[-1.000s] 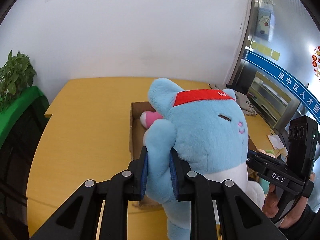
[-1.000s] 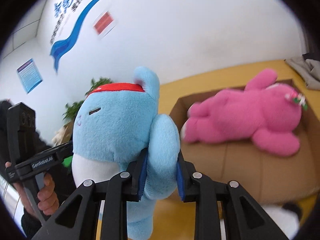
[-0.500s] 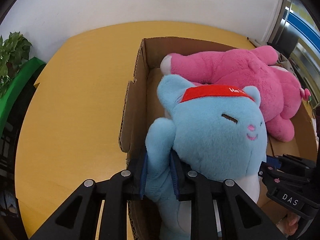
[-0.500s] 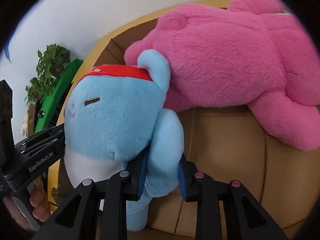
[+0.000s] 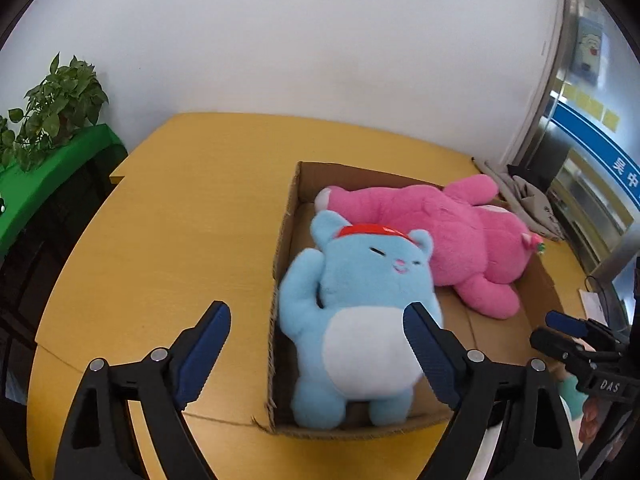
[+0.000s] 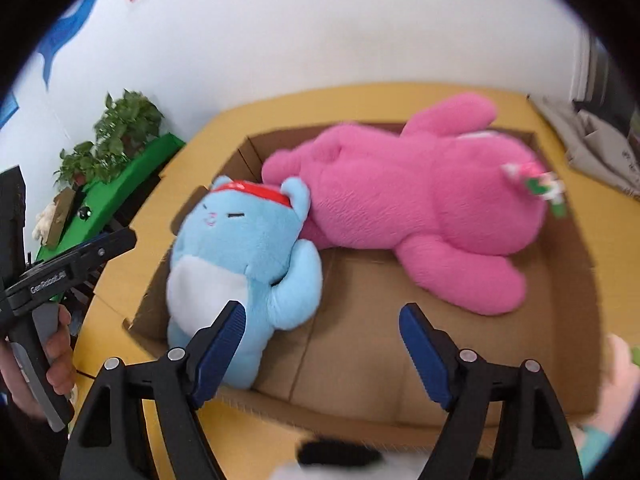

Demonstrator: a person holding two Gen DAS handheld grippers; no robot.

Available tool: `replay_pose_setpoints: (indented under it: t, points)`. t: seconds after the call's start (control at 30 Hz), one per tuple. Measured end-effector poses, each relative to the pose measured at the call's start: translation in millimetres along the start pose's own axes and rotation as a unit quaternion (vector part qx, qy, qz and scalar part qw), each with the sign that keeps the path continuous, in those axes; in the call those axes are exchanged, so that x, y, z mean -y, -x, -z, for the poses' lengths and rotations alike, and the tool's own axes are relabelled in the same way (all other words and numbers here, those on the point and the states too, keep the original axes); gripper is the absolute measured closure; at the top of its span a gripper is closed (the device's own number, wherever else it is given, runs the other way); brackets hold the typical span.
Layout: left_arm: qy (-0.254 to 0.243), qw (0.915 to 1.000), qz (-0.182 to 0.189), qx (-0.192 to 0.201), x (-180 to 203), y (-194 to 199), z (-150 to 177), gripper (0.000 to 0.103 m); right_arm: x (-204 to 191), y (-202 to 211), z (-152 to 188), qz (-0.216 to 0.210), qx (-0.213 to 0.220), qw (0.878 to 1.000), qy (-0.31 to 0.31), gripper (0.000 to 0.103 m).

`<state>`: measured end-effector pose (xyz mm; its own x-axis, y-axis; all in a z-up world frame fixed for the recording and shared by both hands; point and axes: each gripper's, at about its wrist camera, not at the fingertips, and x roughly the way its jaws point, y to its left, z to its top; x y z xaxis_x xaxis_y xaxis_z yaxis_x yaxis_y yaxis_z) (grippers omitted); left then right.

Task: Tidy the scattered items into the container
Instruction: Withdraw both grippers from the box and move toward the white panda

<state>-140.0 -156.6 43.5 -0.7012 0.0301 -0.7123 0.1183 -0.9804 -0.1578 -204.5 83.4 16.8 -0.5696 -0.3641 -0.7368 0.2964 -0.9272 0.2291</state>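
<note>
Blurred white-and-black plush point(image 6: 340, 460) cut off by the frame edge beneath the right gripper point(image 6: 322, 344). Pale soft item point(image 6: 618, 364) to its right, smeared beyond telling. Pink plush point(image 5: 452, 240) partly hidden behind blue plush point(image 5: 360, 308).

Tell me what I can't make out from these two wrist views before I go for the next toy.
- Right wrist view: a white and black furry thing at the bottom edge, cut off and blurred; unidentifiable.
- Right wrist view: pale and teal shapes at the right edge, blurred and cropped.
- Left wrist view: a teal item behind the right gripper, mostly hidden.
- Both views: the cardboard box floor under the pink plush and blue plush is covered.
</note>
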Motion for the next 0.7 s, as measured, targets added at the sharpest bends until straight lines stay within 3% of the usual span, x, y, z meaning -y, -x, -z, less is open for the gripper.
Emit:
replay_pose_setpoints:
  t: [0.17, 0.23, 0.33, 0.5, 0.7]
  points:
    - [-0.046, 0.9989, -0.009, 0.011, 37, 28, 34, 0.007, 29, 51, 38, 0.019, 0.029, 0.999, -0.005, 0.021]
    - [-0.051, 0.9985, -0.003, 0.016, 57, 39, 54, 0.000, 33, 63, 56, 0.038, 0.028, 0.999, -0.002, 0.021]
    - [-0.047, 0.9987, 0.010, 0.016, 76, 47, 78, 0.000, 38, 76, 82, 0.078, 0.027, 0.997, 0.012, 0.021]
    - [-0.031, 0.9991, 0.029, -0.008, 95, 46, 104, 0.000, 41, 107, 102, 0.098, 0.048, 0.994, 0.025, 0.021]
    - [-0.039, 0.9986, 0.034, -0.007, 110, 59, 114, 0.000, 41, 131, 110, 0.098, 0.069, 0.992, 0.034, 0.021]
